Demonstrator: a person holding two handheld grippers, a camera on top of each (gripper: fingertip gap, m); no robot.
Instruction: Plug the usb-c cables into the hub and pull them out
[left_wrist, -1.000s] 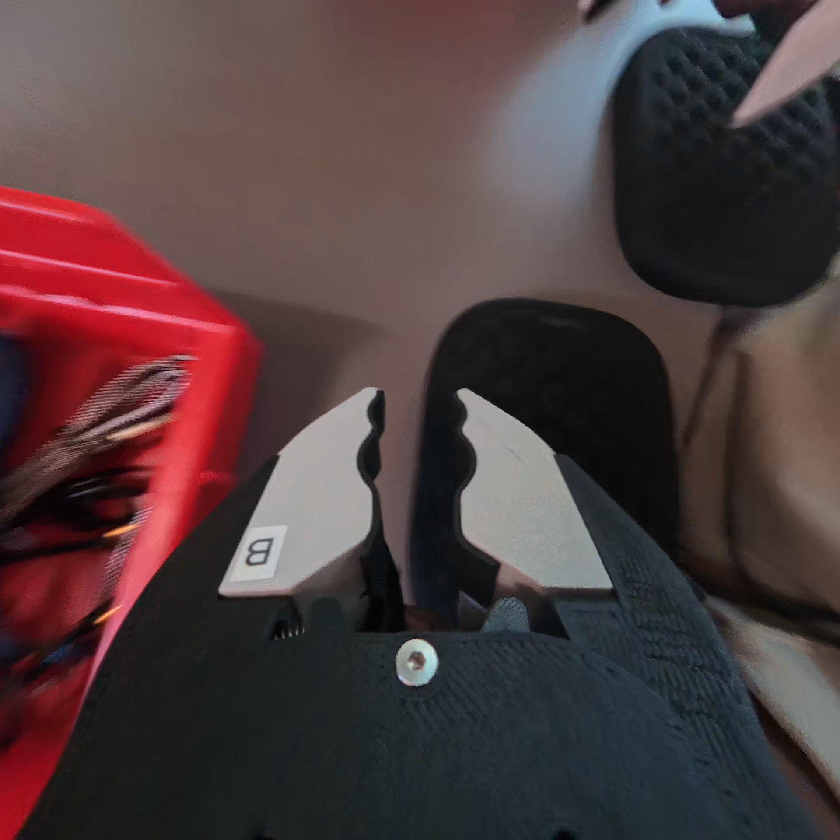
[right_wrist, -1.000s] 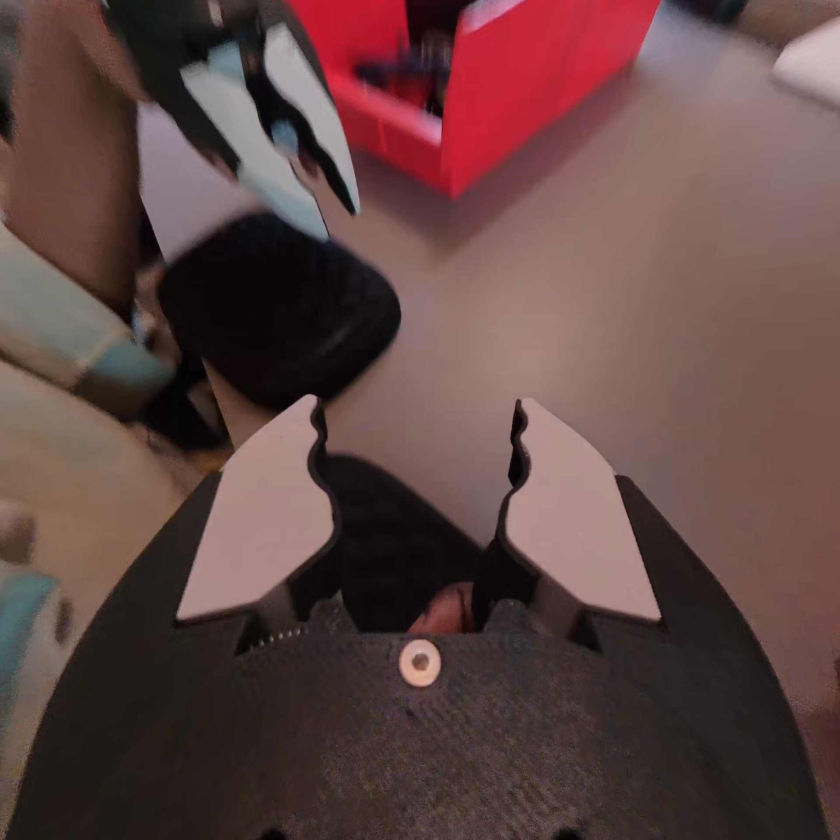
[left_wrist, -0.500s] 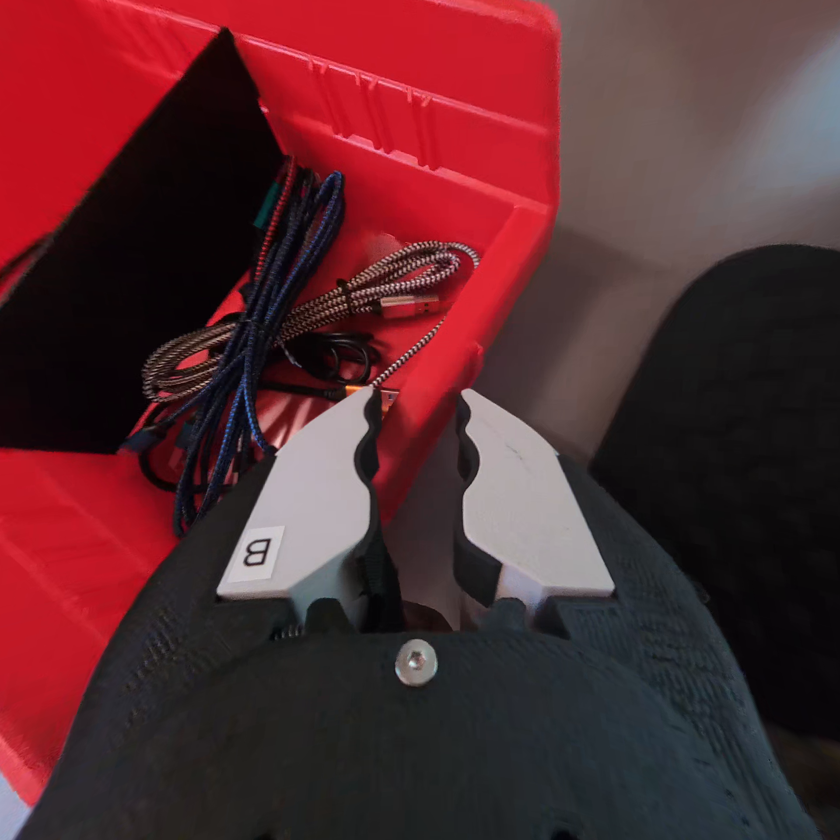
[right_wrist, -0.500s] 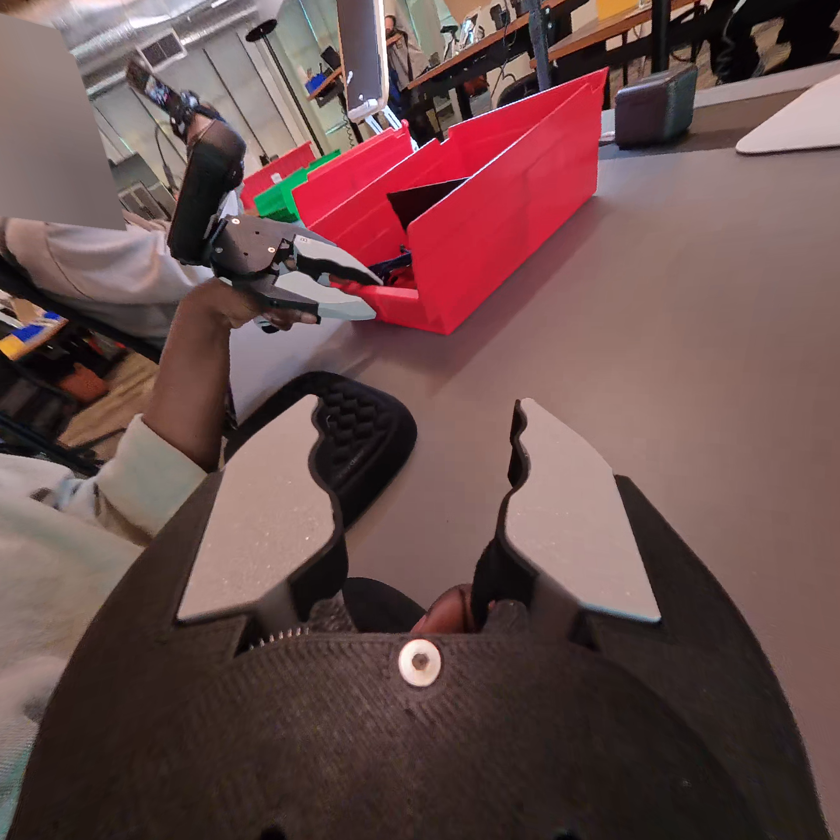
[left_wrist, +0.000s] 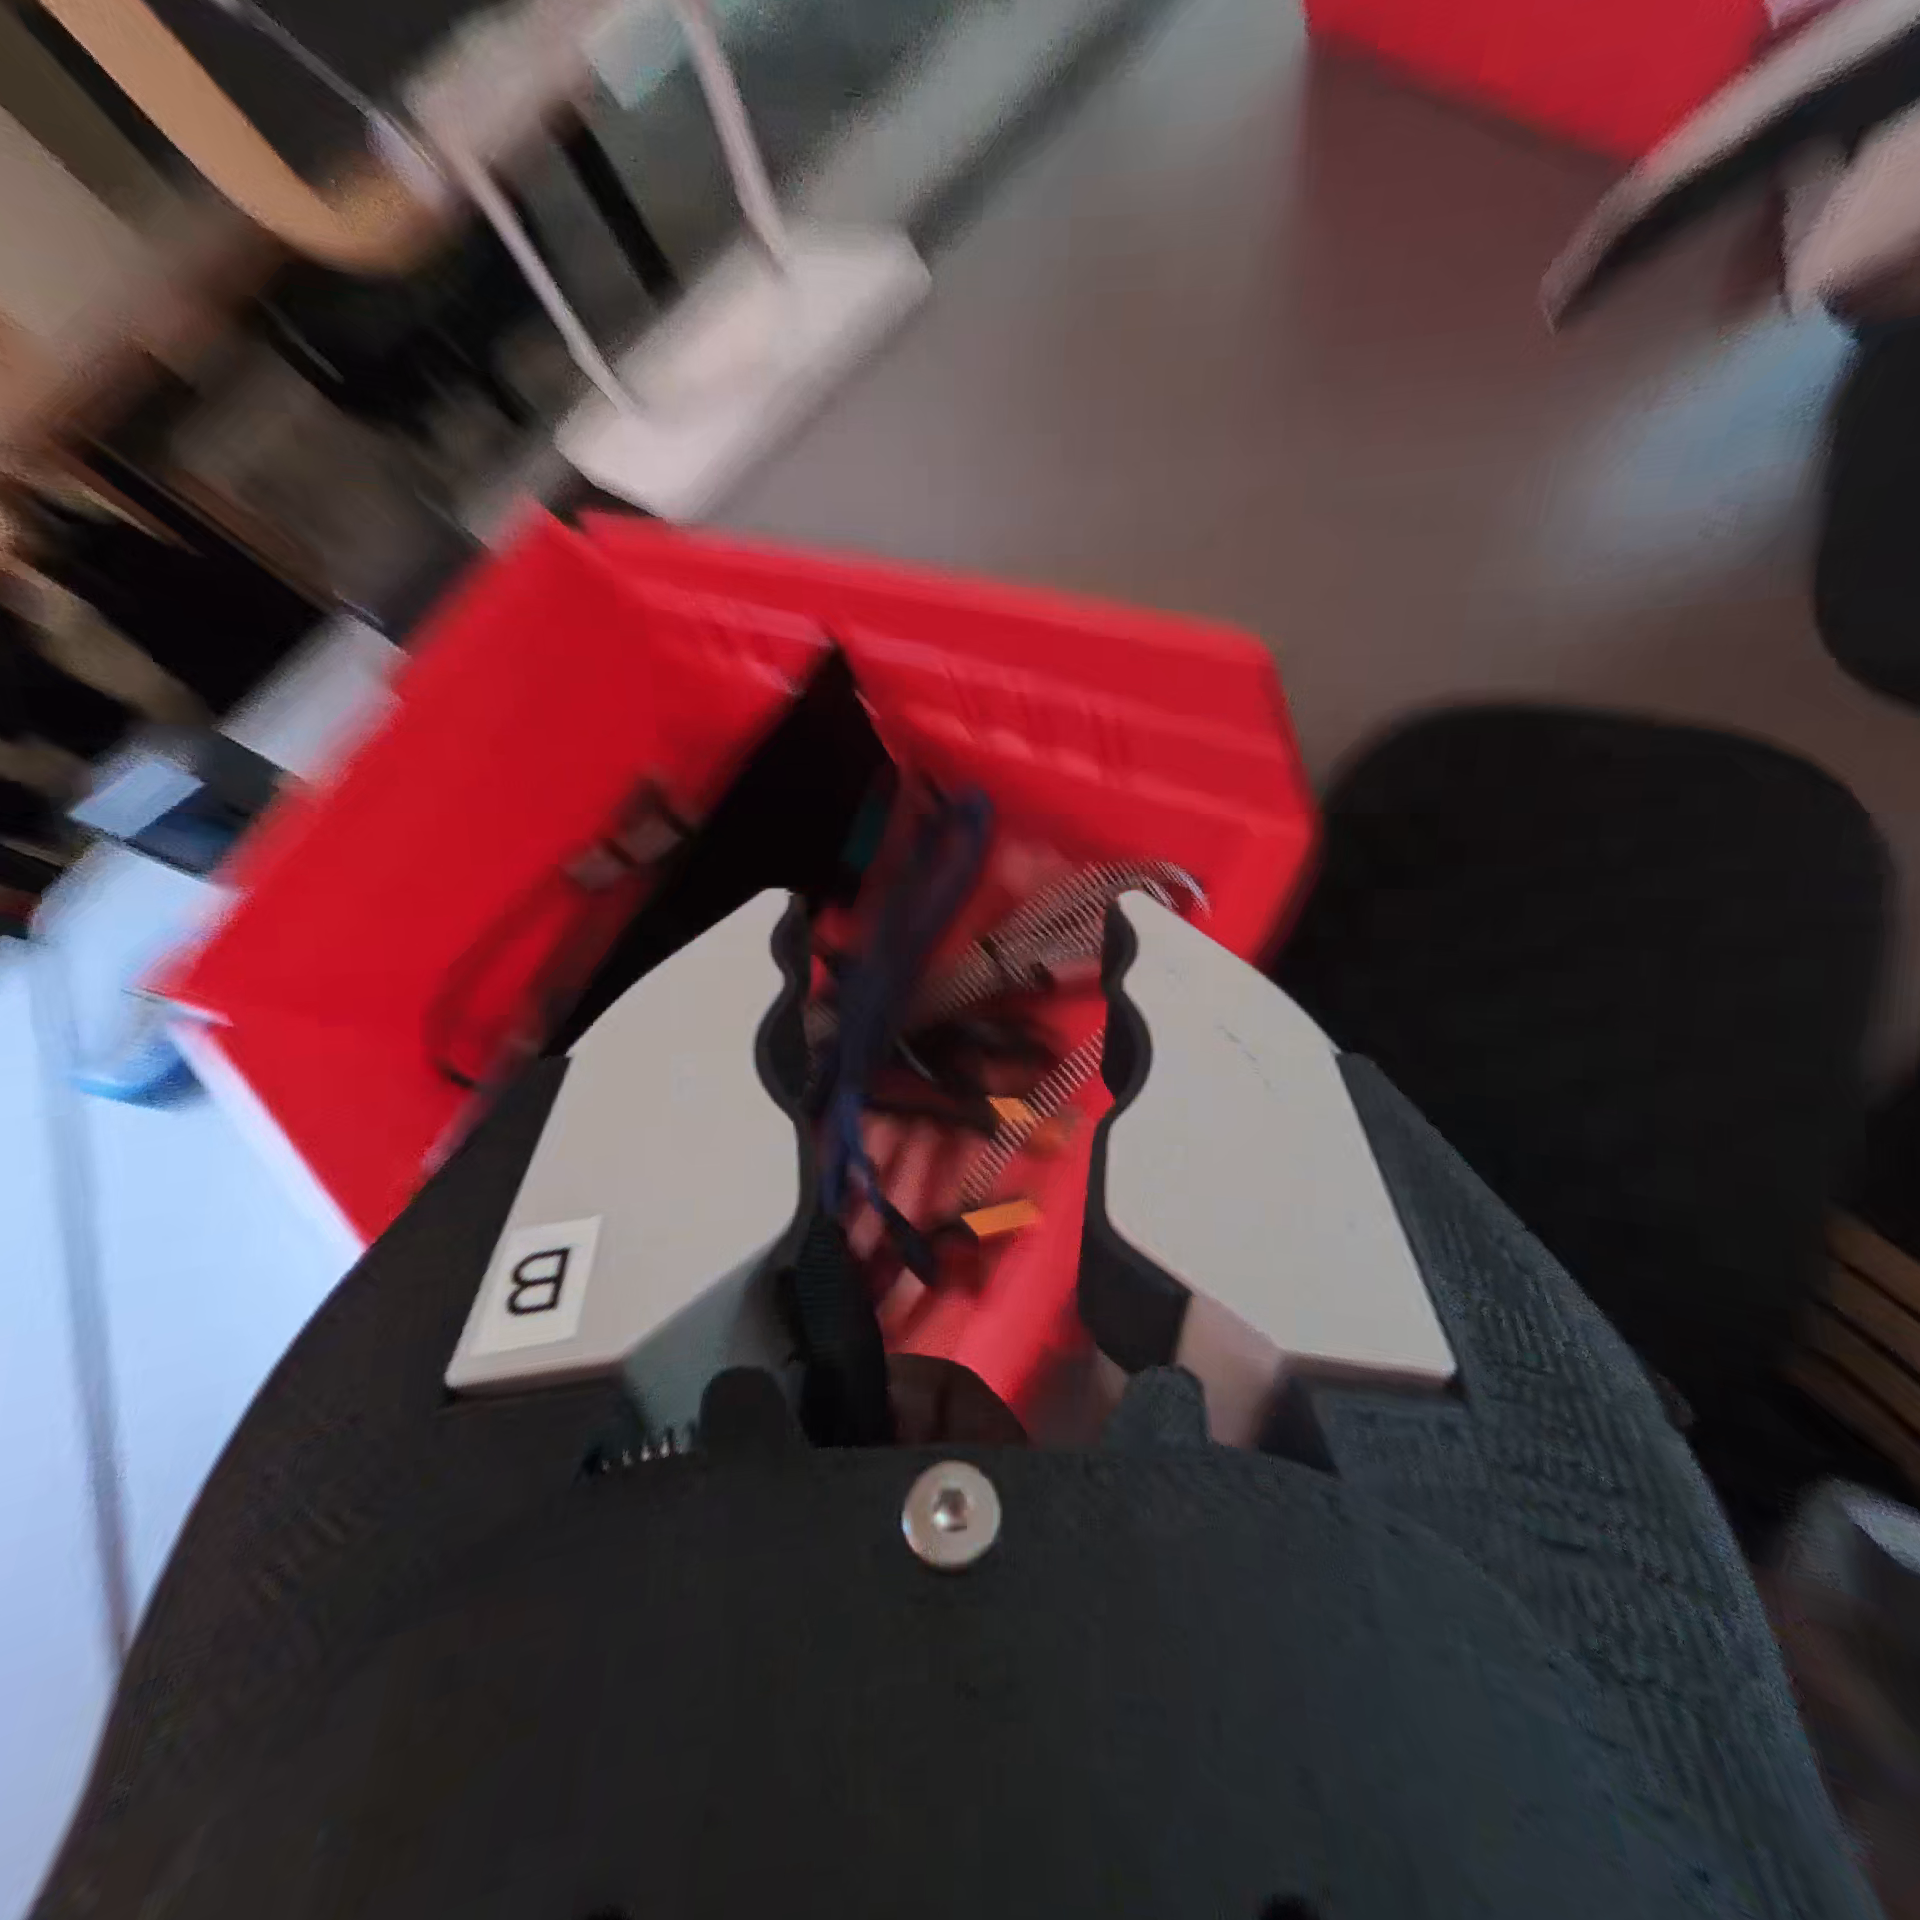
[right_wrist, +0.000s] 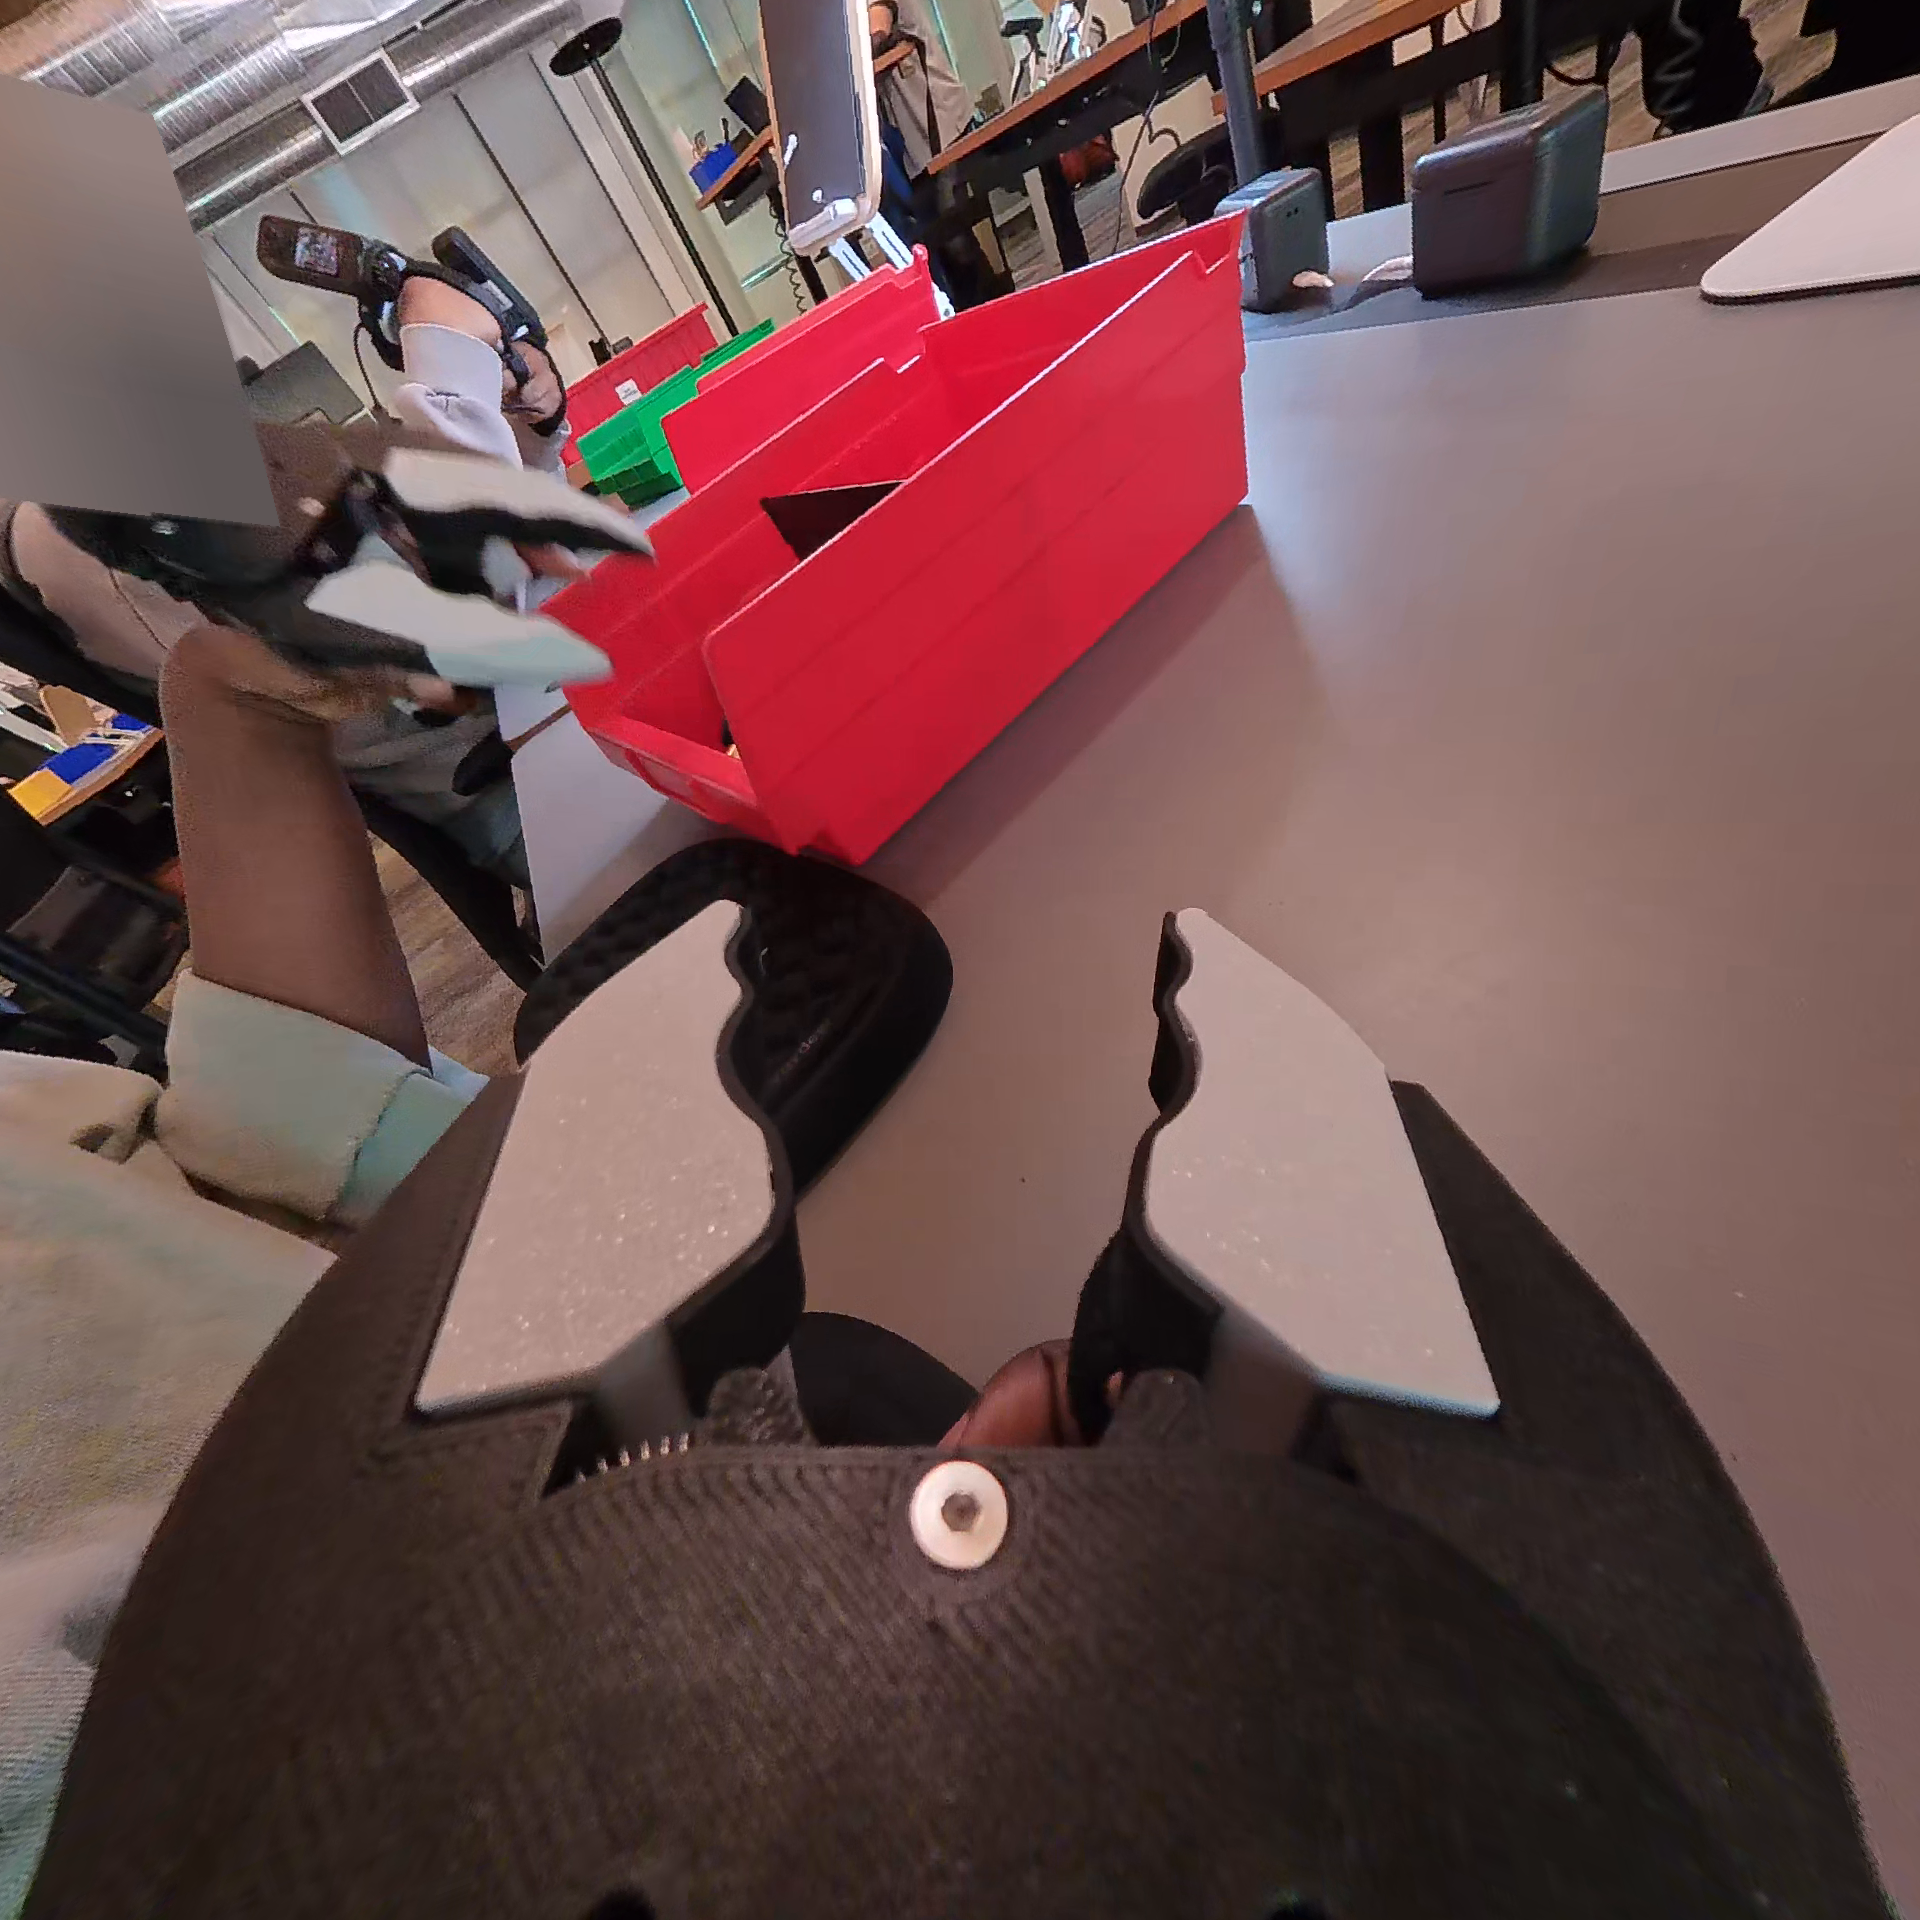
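Observation:
A red bin (left_wrist: 1039, 707) holds a tangle of braided cables (left_wrist: 935, 1029), blue, black and striped, with orange plug ends. My left gripper (left_wrist: 951, 925) is open and empty, raised above the bin's near end and pointing into it; the view is blurred. In the right wrist view the same bin (right_wrist: 977, 582) stands on the grey table (right_wrist: 1558, 665), and the left gripper (right_wrist: 613, 592) hovers beside its left end. My right gripper (right_wrist: 961, 925) is open and empty, low over the table's front edge. I see no hub.
A black textured pad (right_wrist: 831, 987) lies on the table just ahead of my right gripper; it also shows in the left wrist view (left_wrist: 1600, 956). Grey boxes (right_wrist: 1507, 187) and a white flat object (right_wrist: 1829, 229) sit at the far right. More red and green bins (right_wrist: 675, 405) stand behind.
My left gripper has opened wider and pulled back and up from the bin, so more of the bin shows. My right gripper has barely moved.

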